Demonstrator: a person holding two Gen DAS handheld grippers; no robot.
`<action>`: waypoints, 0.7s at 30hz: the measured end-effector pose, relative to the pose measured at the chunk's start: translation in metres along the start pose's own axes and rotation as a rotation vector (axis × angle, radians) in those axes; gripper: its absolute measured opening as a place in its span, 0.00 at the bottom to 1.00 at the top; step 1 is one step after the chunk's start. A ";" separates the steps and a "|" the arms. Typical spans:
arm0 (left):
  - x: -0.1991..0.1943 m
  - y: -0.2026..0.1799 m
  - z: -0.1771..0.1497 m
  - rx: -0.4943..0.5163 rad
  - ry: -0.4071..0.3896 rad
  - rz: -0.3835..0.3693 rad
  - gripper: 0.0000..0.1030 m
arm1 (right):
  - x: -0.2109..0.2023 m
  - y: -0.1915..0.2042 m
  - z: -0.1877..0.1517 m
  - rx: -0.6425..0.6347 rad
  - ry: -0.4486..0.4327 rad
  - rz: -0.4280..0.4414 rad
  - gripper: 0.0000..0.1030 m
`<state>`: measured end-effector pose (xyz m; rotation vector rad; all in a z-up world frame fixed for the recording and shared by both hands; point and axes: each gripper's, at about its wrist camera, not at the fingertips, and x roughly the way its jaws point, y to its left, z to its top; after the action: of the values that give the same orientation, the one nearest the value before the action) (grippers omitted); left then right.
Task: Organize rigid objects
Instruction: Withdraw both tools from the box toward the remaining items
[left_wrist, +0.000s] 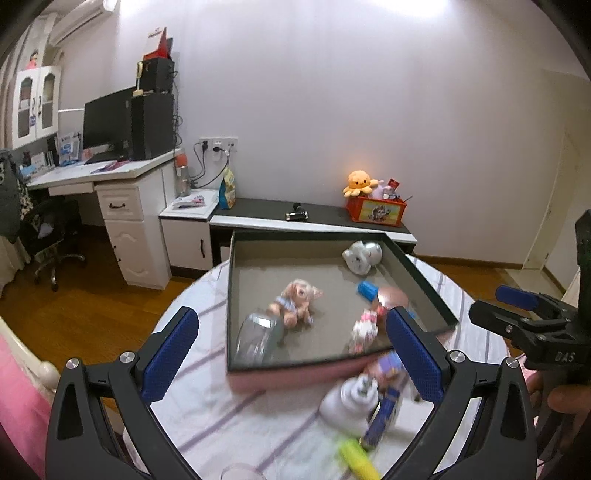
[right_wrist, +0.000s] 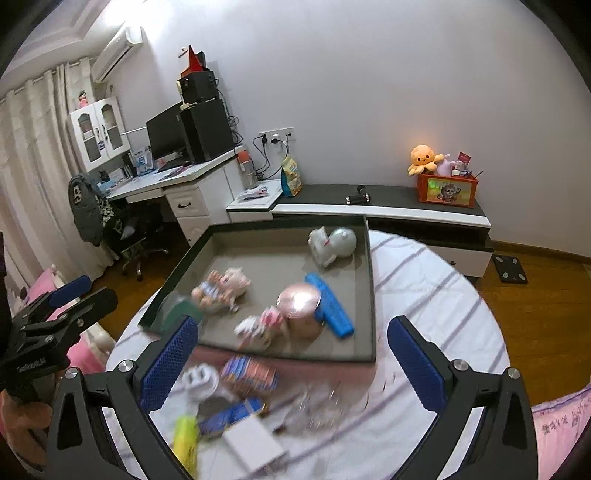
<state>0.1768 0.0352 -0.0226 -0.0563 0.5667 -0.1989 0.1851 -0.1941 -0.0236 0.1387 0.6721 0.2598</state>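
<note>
The shallow dark tray sits on the round striped surface, straight ahead of both sets of fingers, its near rim lying just beyond their tips. Inside it, a pig figure rests near the middle, a white round toy in the far corner, a blue ridged piece touching a shiny pink ball toward the right wall, and a small pink-and-white toy close to the near rim; a clear jar lies at the near left corner. Between the fingers and the tray's near rim, loose things crowd the surface: a white plug-like item, a striped box, a blue pack, a yellow marker and a white block, all blurred. The left gripper is spread wide with nothing between its blue pads, and the right gripper is likewise spread and holding nothing. To the right of the right fingers the striped surface is bare up to its curved edge. Beyond the tray, a low black-topped cabinet runs along the wall.
</note>
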 end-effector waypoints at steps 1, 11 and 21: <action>-0.003 0.001 -0.005 -0.008 0.004 0.000 1.00 | -0.003 0.001 -0.005 0.002 0.002 0.002 1.00; -0.026 0.008 -0.053 -0.056 0.039 0.016 1.00 | -0.030 0.008 -0.053 0.048 0.005 0.007 1.00; -0.047 0.009 -0.094 -0.107 0.051 0.040 1.00 | -0.038 0.007 -0.095 0.088 0.027 -0.015 1.00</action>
<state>0.0890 0.0533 -0.0783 -0.1443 0.6291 -0.1316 0.0956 -0.1938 -0.0728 0.2150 0.7114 0.2177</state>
